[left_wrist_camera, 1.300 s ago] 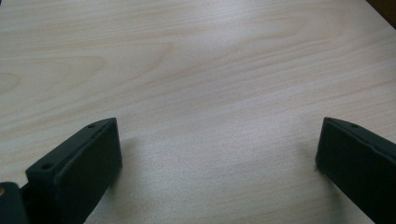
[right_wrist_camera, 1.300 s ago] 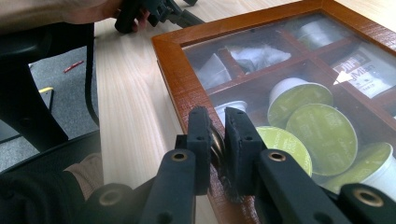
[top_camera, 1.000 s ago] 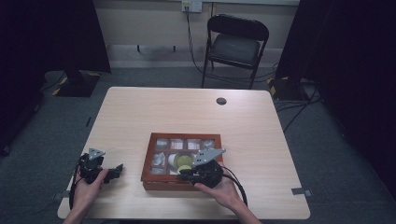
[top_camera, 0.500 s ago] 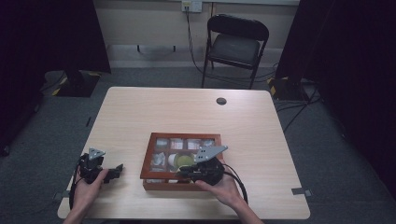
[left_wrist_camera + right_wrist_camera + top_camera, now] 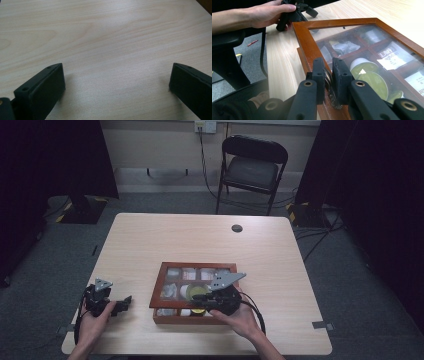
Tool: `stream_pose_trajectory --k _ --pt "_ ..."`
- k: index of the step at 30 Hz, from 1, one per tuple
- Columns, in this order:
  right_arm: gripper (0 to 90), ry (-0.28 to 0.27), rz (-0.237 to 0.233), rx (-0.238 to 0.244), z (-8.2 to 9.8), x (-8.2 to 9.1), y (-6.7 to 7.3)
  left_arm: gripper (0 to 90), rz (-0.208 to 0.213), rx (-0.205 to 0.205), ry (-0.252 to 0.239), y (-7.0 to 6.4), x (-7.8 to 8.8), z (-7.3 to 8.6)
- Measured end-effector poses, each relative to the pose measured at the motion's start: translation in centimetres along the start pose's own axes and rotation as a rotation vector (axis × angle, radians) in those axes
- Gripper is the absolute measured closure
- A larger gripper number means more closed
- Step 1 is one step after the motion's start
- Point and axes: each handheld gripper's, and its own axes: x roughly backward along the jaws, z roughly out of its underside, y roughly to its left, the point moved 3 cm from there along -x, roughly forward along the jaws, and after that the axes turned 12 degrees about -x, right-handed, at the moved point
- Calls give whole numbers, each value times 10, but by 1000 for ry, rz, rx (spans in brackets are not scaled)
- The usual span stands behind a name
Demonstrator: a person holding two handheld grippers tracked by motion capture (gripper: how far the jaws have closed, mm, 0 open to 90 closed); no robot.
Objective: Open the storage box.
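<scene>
A wooden box [image 5: 161,287] with a glass lid sits on the table [image 5: 200,240] near its front edge, a little right of the middle. Through the glass, its compartments hold white packets and round green-topped pods [image 5: 372,80].

The right gripper [image 5: 202,301] lies over the front edge of the box. In the right gripper view its jaws stand almost together, pinching a small metal latch [image 5: 329,82] on the front rim of the lid; the right gripper [image 5: 327,75] points along the lid's frame toward the far left corner of the box. The lid lies flat and closed on the box [image 5: 307,47].

The left gripper [image 5: 122,302] rests on the table near the front left corner, well apart from the box, held by the left hand [image 5: 92,322]. Its jaws stand wide with bare tabletop between them, as the left gripper view shows [image 5: 116,80]. The left hand [image 5: 267,13] also appears in the right gripper view, beyond the box's corner.

A small dark disc [image 5: 237,228] lies near the far edge of the table. A black chair [image 5: 255,162] stands on the floor behind the table.
</scene>
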Motion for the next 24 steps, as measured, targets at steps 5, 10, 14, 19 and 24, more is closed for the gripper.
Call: stream_pose_trajectory --k 5,10,14,19,24 --pt "809 -6 3 3 -3 2 0 0 0 0 0 0 0 0" --pt "810 -19 -1 0 -8 5 0 0 0 0 0 0 0 0" --pt "809 -27 4 1 -12 7 -1 0 0 0 0 0 0 0" --pt "809 -29 5 -7 -14 8 -1 0 0 0 0 0 0 0" --pt "809 -34 6 -7 -16 9 -1 0 0 0 0 0 0 0"
